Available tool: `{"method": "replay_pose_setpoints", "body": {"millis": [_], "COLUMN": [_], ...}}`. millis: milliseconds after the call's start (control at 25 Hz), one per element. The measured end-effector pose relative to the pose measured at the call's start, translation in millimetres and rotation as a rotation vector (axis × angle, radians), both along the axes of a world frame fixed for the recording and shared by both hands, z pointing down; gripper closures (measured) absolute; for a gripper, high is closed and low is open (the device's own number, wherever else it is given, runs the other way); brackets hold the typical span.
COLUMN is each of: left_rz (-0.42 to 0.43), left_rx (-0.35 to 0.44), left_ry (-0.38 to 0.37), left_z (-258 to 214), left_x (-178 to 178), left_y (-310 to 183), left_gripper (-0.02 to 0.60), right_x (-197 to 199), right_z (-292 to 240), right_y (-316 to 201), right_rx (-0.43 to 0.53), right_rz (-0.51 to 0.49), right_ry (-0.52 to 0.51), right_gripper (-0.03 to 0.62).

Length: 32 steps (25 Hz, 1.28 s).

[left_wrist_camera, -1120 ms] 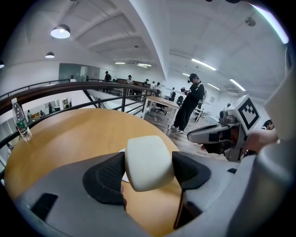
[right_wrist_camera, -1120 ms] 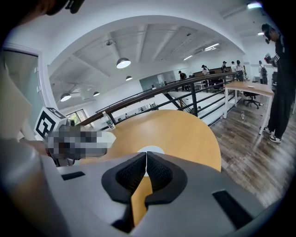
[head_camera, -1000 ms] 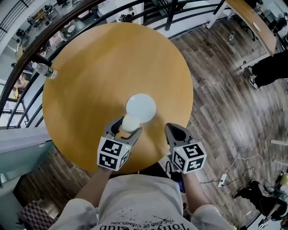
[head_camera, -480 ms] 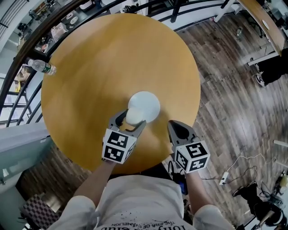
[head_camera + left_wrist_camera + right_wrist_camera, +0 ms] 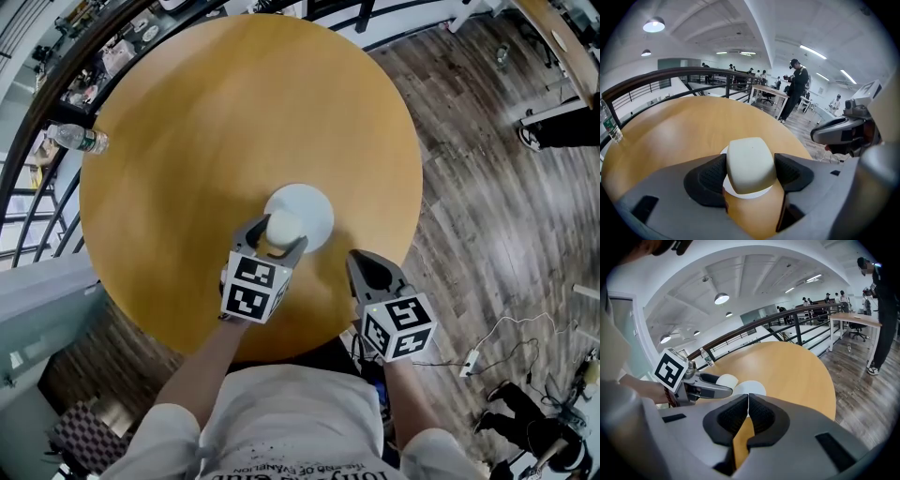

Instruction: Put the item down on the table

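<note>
A bulb-shaped item, with a round white head [image 5: 305, 211] and a cream neck [image 5: 283, 227], sits over the round wooden table [image 5: 187, 141] near its front edge. My left gripper [image 5: 278, 232] is shut on the cream neck [image 5: 751, 165], and the white head [image 5: 740, 191] shows just below, pointing down at the tabletop. Whether the head touches the wood I cannot tell. My right gripper [image 5: 362, 263] hangs to the right over the table's rim, shut with nothing between its jaws [image 5: 748, 404]. From there the item [image 5: 749, 387] and the left gripper [image 5: 701, 386] show ahead on the left.
A plastic water bottle [image 5: 80, 140] stands at the table's far left edge, by a dark railing [image 5: 37, 103]. Wood floor [image 5: 487, 187] lies to the right, with a power strip and cable [image 5: 469, 361]. A person [image 5: 797, 91] stands by desks beyond.
My left gripper has moved forward and down with the item, turning it so the white head points at the table. The right gripper has barely moved.
</note>
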<state>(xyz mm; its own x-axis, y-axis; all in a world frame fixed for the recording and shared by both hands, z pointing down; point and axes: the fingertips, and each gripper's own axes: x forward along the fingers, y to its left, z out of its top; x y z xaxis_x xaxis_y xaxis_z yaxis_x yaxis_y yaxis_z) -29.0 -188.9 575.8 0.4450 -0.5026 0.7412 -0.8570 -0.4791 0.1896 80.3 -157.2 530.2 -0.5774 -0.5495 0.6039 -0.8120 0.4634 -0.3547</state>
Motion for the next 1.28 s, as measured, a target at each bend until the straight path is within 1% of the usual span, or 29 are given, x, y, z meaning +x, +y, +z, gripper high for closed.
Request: {"method": "replay_pose_setpoints", "body": {"millis": [520, 1120, 1280], "left_rz": [0.051, 0.055, 0.056], "left_rx": [-0.059, -0.108, -0.12], "left_ry": [-0.067, -0.096, -0.116], "left_z": [44, 71, 76], "left_x": [11, 20, 20], "left_y": [-13, -25, -25], "left_gripper": [0.247, 0.247, 0.247], "right_x": [5, 9, 9], "right_z": [18, 34, 36], "right_y": [-2, -2, 0], "right_rx": [-0.038, -0.076, -0.079], "right_rz": [0.02, 0.035, 0.036], "right_ry": [-0.01, -0.018, -0.019], "right_gripper": [0.568, 0.568, 0.568]}}
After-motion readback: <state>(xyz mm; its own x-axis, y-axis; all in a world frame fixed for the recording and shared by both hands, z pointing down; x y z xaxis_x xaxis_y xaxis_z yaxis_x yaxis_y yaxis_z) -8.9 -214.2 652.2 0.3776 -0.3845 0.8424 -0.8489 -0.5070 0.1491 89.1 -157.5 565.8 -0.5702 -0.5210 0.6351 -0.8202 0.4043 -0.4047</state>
